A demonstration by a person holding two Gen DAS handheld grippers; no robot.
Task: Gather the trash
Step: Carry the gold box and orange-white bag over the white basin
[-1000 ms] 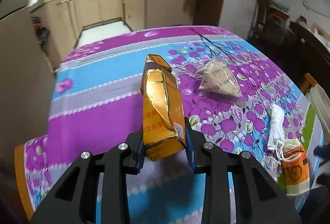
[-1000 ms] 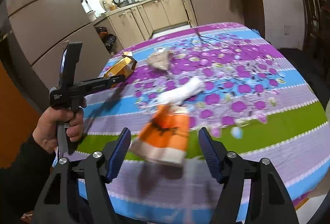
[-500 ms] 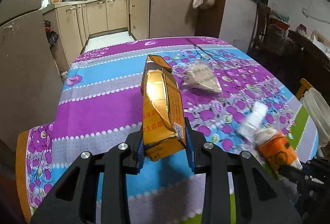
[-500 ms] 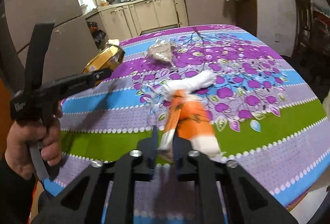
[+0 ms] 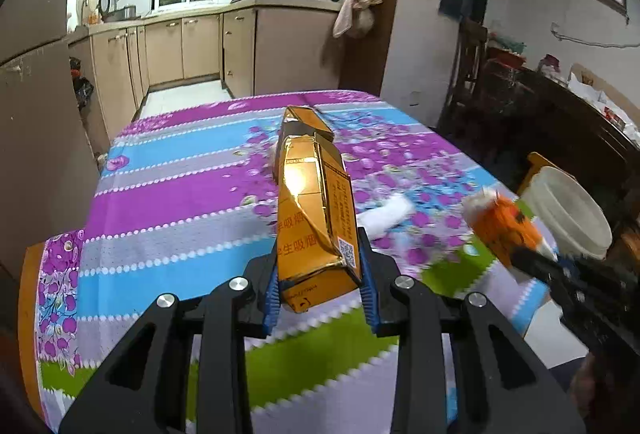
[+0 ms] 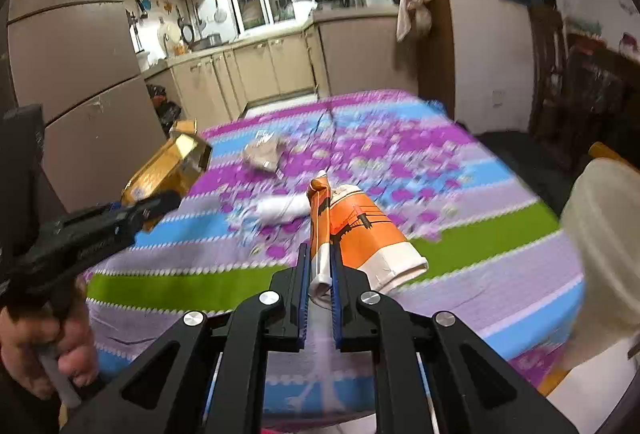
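the left gripper (image 5: 320, 292) has its jaws clamped on the near end of a crumpled gold carton (image 5: 314, 212), which sticks straight out toward 12 o'clock, its torn flap open at the far end, lifted above the flowered tablecloth (image 5: 176, 202). in the right wrist view the same carton (image 6: 168, 170) hangs at 10 o'clock, above the left edge of the table, with the left gripper's black body just below it and the person's left hand (image 6: 44, 350) on the handle at 8 o'clock.

the right gripper (image 6: 320, 298) has its jaws drawn nearly together, pinching a folded edge of an orange and white paper bag (image 6: 360, 234); the rest of the bag bulges out to the 1 o'clock side of the fingers, raised off the cloth. in the left wrist view this bag (image 5: 502, 224) shows at 3 o'clock, blurred.

on the cloth beyond the bag lies a white crumpled wad (image 6: 280, 208), and farther off, toward 11 o'clock, a clear plastic bag with pale contents (image 6: 264, 154). a cream bucket (image 6: 604, 246) stands at 3 o'clock by the table's right edge; in the left wrist view it (image 5: 568, 214) sits just past the orange bag.
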